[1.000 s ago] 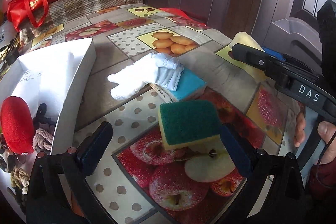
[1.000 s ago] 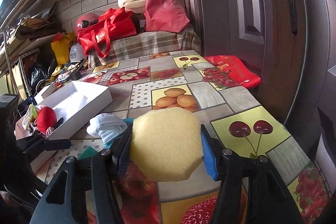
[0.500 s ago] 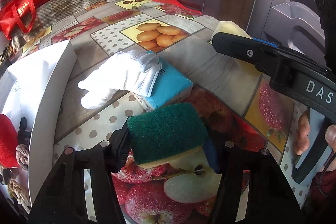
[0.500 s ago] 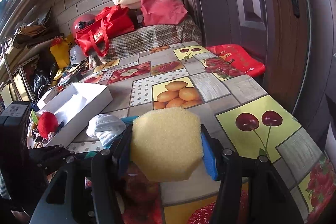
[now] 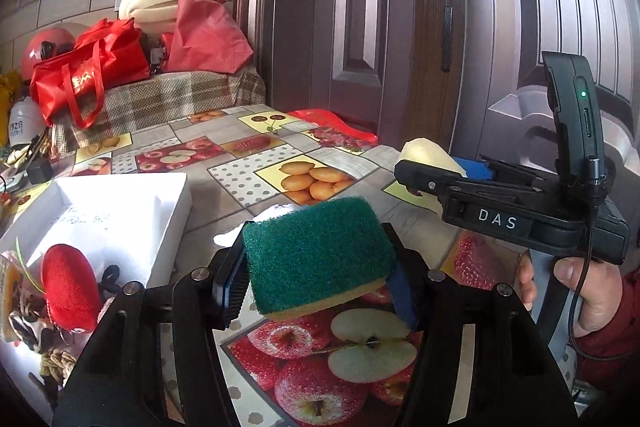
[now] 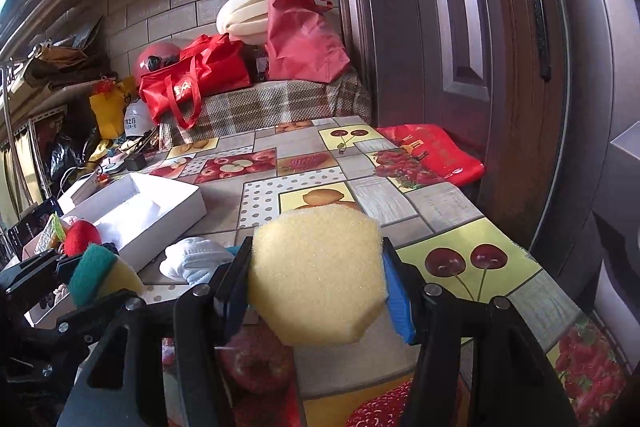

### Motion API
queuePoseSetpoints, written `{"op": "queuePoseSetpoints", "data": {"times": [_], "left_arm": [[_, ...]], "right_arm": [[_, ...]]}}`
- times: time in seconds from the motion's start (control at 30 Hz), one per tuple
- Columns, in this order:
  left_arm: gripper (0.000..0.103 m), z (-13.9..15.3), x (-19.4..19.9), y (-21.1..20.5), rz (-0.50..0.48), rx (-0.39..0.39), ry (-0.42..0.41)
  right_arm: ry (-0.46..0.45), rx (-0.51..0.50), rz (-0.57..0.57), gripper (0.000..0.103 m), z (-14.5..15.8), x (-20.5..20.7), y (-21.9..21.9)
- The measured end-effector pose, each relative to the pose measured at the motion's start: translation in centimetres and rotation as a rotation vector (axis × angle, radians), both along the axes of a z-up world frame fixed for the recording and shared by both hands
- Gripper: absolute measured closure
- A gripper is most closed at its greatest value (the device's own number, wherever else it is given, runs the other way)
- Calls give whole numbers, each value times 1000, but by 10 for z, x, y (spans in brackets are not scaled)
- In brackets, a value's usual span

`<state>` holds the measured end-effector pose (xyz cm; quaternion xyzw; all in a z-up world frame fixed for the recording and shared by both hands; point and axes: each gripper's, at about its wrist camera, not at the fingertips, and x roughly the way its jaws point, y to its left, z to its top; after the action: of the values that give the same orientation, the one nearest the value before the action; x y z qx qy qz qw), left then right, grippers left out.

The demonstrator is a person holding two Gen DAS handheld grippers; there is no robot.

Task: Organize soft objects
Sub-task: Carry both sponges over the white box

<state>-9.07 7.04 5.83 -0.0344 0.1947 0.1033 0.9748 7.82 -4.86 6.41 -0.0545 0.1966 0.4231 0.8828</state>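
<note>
Nearest the left wrist camera, the left gripper (image 5: 316,273) has just been closing and now pinches one green-topped scouring sponge (image 5: 316,251) between its pads, lifted clear of the fruit-print tablecloth (image 5: 240,163). Nearest the right wrist camera, the right gripper (image 6: 316,293) is clamped partway shut on one plain yellow sponge (image 6: 318,271), also off the cloth. Just beyond the green sponge lies one white glove (image 6: 196,261). Left of both tools sits one white box (image 5: 116,219), open; near its front end rest one red plush piece (image 5: 70,287) and some knotted rope, its count unclear. Far back stand two red bags (image 6: 200,75) on a plaid cover.
</note>
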Motion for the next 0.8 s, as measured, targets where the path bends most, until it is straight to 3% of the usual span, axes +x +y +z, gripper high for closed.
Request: {"op": "queuePoseSetpoints", "data": {"times": [0.13, 0.33, 0.8], "left_arm": [[44, 3, -10, 1, 16, 45, -30], [44, 3, -30, 15, 67, 80, -54], [43, -2, -89, 84, 284, 59, -81]], "right_arm": [[-68, -2, -4, 45, 4, -11, 2], [-82, 6, 23, 44, 6, -24, 10], [-68, -11, 116, 45, 1, -53, 46]]}}
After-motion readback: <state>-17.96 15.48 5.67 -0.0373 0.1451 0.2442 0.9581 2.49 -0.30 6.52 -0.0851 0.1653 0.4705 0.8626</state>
